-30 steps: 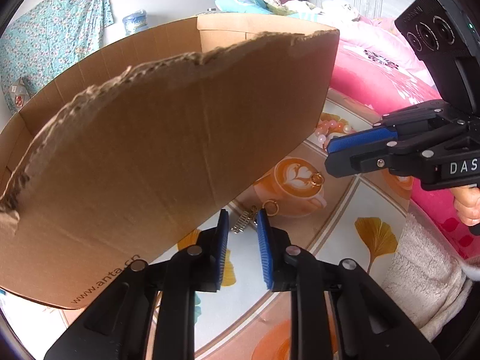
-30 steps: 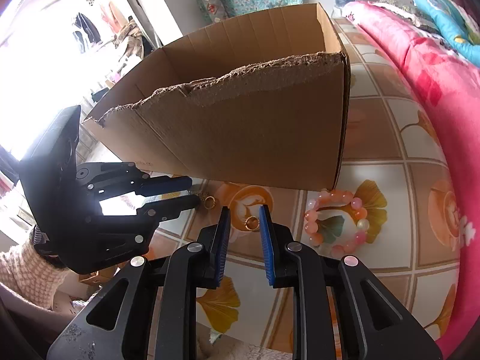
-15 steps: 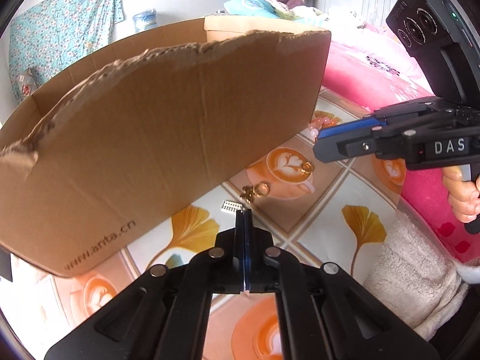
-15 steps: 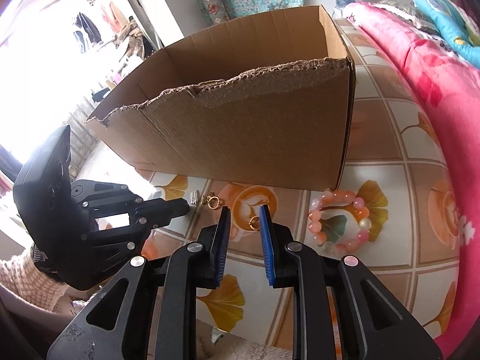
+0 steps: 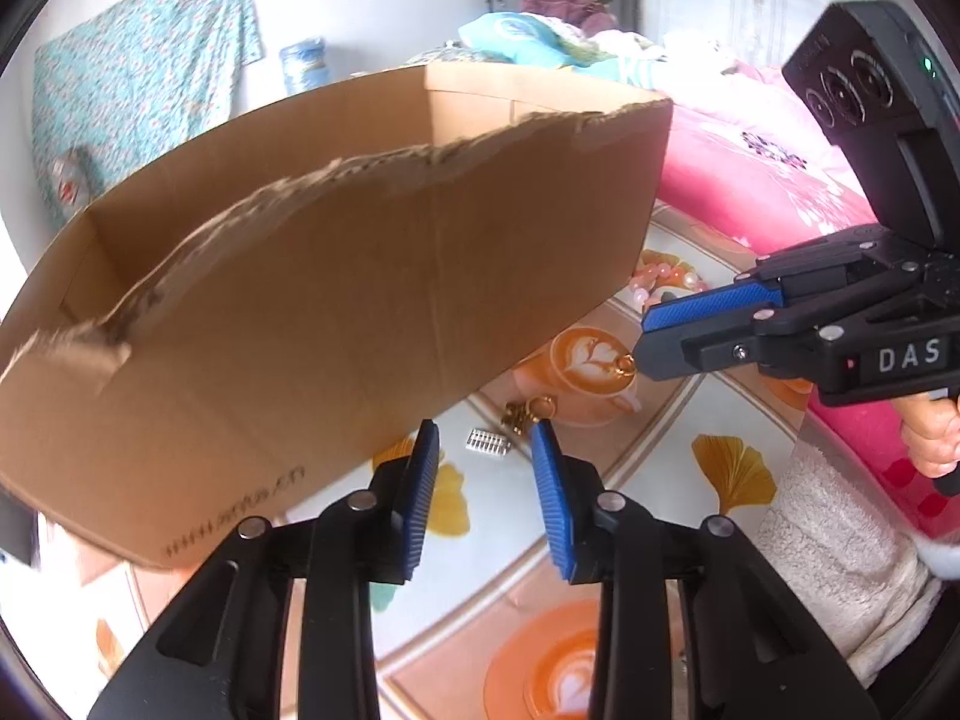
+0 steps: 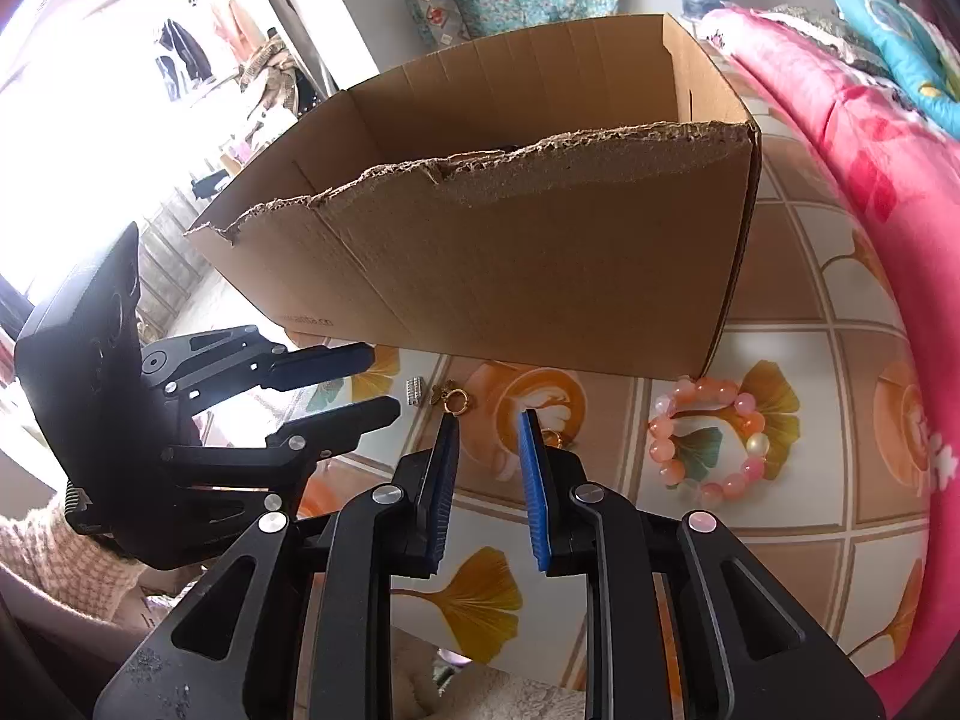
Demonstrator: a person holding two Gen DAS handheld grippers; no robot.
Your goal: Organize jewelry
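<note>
The blue-padded fingers of the left gripper [image 5: 485, 444] are parting, nothing between them, above a small silver ridged clasp [image 5: 487, 441] and a gold ring charm [image 5: 528, 411] on the tile-patterned desk [image 5: 654, 450]. The right gripper [image 6: 487, 426] has its fingers slightly apart and empty, near a gold ring [image 6: 553, 437]. A pink beaded bracelet [image 6: 708, 438] lies beside the torn brown cardboard box [image 6: 510, 252].
</note>
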